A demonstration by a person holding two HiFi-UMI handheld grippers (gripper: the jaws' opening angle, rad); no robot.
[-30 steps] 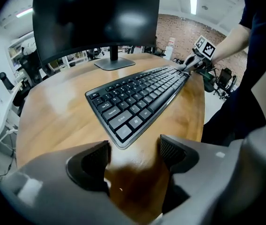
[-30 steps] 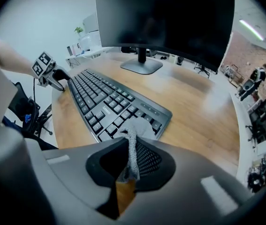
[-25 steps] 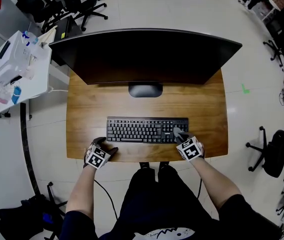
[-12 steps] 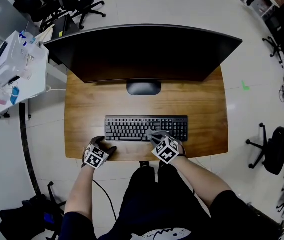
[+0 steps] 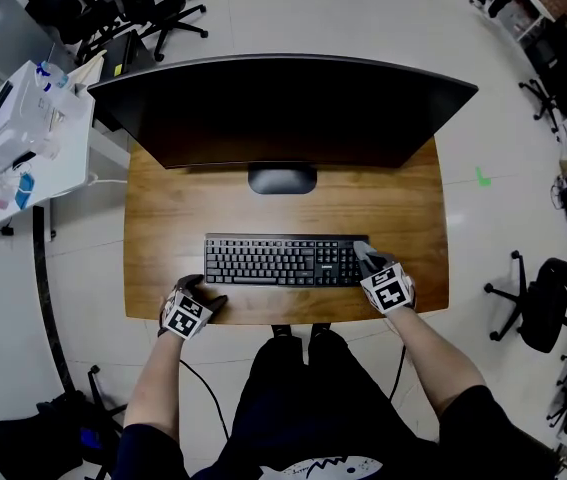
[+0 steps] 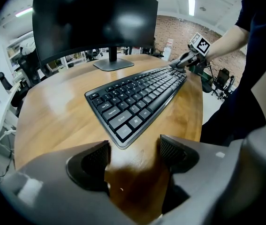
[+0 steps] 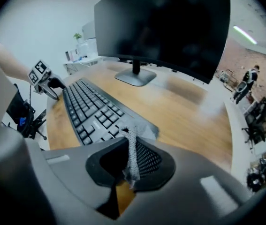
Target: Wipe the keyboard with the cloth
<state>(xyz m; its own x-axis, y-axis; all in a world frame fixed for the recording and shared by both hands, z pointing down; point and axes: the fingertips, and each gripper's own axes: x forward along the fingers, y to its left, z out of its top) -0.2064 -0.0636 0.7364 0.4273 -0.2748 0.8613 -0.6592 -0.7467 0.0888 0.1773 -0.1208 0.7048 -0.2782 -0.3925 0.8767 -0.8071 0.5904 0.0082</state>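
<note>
Now pinches the cloth in the right gripper at the keyboard's right end; holds the left gripper parted, empty.

the print on the keyboard keys is too blurred to read.

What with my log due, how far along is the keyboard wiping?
Done: the cloth is picked up, pinched in the shut right gripper. In hand: it presses on the right end of the keyboard, while the left gripper is open and empty over the desk by the left front corner. Left: nothing shows which keys are clean; likely the stretch toward the left end.
</note>
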